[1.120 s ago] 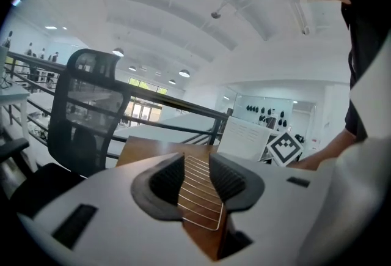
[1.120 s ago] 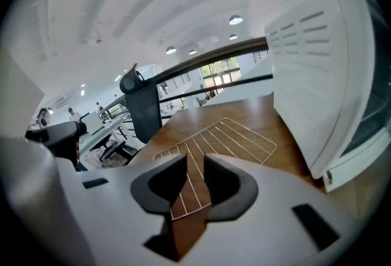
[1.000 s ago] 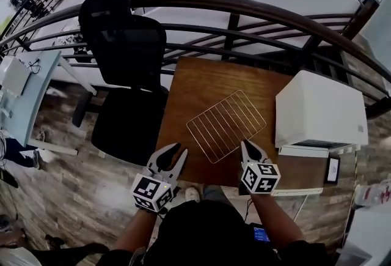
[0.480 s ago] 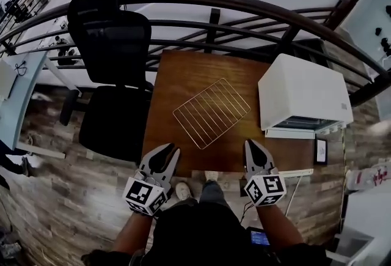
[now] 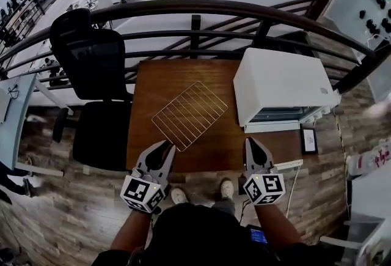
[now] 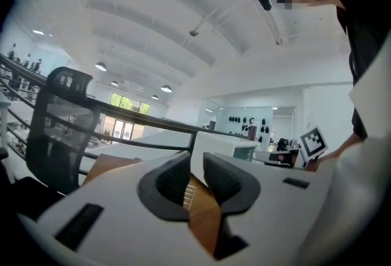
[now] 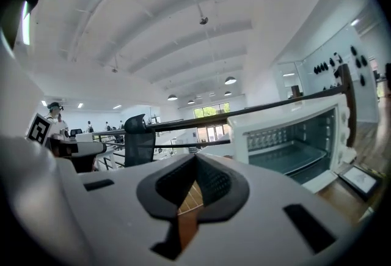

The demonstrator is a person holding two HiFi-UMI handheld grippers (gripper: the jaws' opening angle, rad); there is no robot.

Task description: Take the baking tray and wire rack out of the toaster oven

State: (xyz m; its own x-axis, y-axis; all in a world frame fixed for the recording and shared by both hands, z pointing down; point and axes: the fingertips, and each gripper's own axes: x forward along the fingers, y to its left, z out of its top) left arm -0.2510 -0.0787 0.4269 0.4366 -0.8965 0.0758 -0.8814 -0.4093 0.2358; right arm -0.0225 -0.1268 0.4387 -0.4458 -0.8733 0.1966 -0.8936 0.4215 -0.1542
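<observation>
**A:** Status, left to right?

**B:** Left hand-held gripper (image 5: 167, 147) hangs off the near edge of the tabletop (image 5: 160, 78). Its jaws have just been closing and now stand at a narrow gap, with nothing between them. The wire rack (image 5: 189, 115) lies flat on the tabletop, outside the toaster oven (image 5: 278, 81) and just to its left. I'd call that 1 of 2 items done.

**A:** Right side?

**B:** Right hand-held gripper (image 5: 250, 142) has its jaws together and is empty, also off the near edge. The oven door (image 5: 272, 126) is folded down. The right gripper view shows what looks like the baking tray (image 7: 292, 156) low inside the cavity.

**A:** How to pull the tray cleanly?

**B:** My read:
- Open the right jaws before reaching in, not at the lip.
- Come in level over the door.
- Pinch the tray's front rim near its middle.
- Draw it straight out along its guides without tilting.
- The left can take the rim's left end once the tray clears, so 2 grips share the load.

**A:** Risks?

**B:**
- A jaw could clip the door.
- A thin rim could slip out of an off-centre pinch.
- The oven could slide if the tray binds.
- Set the tray on bare wood, not on the rack.
</observation>
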